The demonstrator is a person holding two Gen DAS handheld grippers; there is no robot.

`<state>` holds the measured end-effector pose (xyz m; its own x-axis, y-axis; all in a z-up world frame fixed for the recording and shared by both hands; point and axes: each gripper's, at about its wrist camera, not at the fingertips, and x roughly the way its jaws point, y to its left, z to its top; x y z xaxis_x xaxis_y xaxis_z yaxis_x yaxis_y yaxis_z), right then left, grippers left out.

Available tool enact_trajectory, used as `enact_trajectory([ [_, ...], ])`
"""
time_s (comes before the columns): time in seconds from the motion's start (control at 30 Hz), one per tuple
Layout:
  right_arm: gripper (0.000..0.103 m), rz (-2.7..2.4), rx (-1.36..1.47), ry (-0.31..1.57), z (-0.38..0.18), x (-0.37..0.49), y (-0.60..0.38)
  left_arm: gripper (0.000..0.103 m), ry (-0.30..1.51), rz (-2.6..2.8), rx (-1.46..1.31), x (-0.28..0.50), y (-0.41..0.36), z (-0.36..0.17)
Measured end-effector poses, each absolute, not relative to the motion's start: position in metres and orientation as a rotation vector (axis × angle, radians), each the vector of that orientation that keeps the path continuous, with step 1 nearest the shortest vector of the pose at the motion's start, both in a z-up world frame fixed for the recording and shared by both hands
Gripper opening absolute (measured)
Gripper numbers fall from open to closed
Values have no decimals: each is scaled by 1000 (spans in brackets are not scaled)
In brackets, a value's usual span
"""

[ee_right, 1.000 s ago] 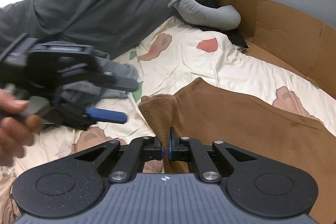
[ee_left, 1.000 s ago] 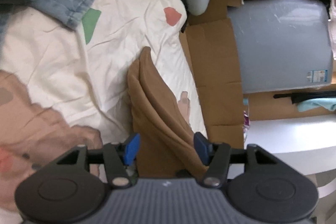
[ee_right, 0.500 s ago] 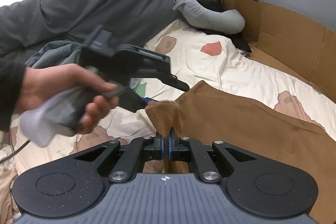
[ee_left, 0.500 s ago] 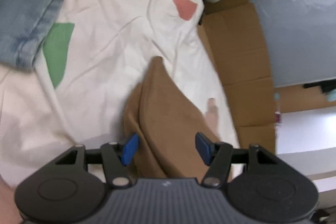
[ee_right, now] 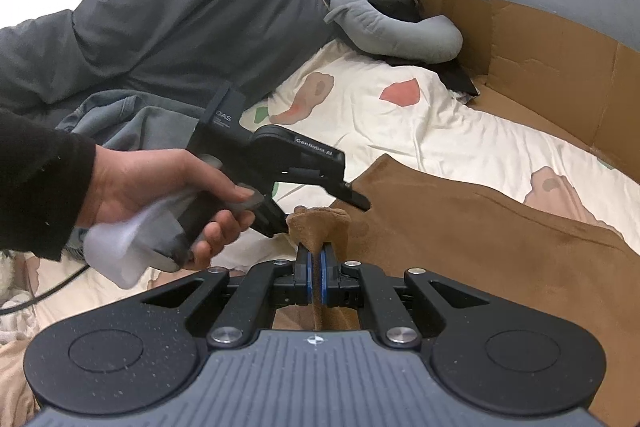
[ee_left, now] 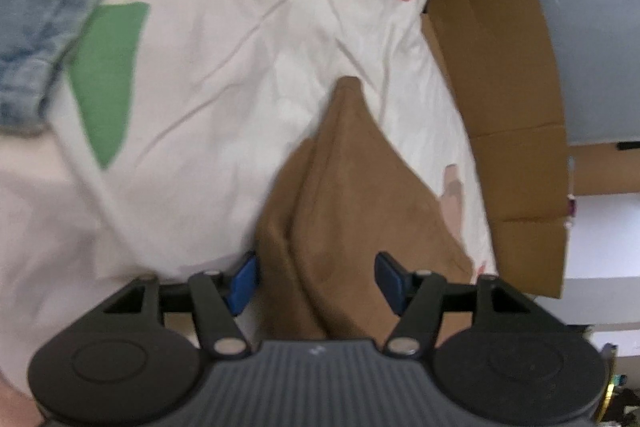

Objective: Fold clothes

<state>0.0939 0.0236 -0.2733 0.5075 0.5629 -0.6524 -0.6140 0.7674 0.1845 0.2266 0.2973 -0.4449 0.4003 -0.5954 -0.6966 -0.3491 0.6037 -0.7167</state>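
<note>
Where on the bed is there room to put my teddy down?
Bare sheet lies between the brown garment and the grey curved pillow, bordered by cardboard. Another patch lies between the garment and the denim. It is crowded near the dark duvet and the left gripper.

Bare bedsheet [ee_left: 248, 75] left of brown garment [ee_left: 352, 195] is free; cardboard wall [ee_right: 552, 67] blocks right, dark pillow [ee_right: 192, 11] and denim [ee_left: 44, 11] crowd left.
</note>
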Motion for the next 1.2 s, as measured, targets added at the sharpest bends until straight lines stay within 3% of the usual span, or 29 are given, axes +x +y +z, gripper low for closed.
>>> enact_trajectory([
  [0.33, 3, 709, -78, 774, -277, 91, 18, 61, 1217, -236, -1006, 243, 296, -457],
  [0.4, 3, 706, -74, 776, -278, 91, 17, 54, 1227, -249, -994, 246, 296, -457],
  [0.47, 3, 704, -71, 776, -278, 92, 16, 30, 1239, -260, -977, 248, 295, -456],
  [0.53, 3, 700, -64, 779, -278, 91, 14, 15, 1241, -285, -980, 249, 295, -453],
  [1.2, 2, 559, 71, 784, -251, 83, -38, 11, 1145, -418, -884, 272, 236, -378],
])
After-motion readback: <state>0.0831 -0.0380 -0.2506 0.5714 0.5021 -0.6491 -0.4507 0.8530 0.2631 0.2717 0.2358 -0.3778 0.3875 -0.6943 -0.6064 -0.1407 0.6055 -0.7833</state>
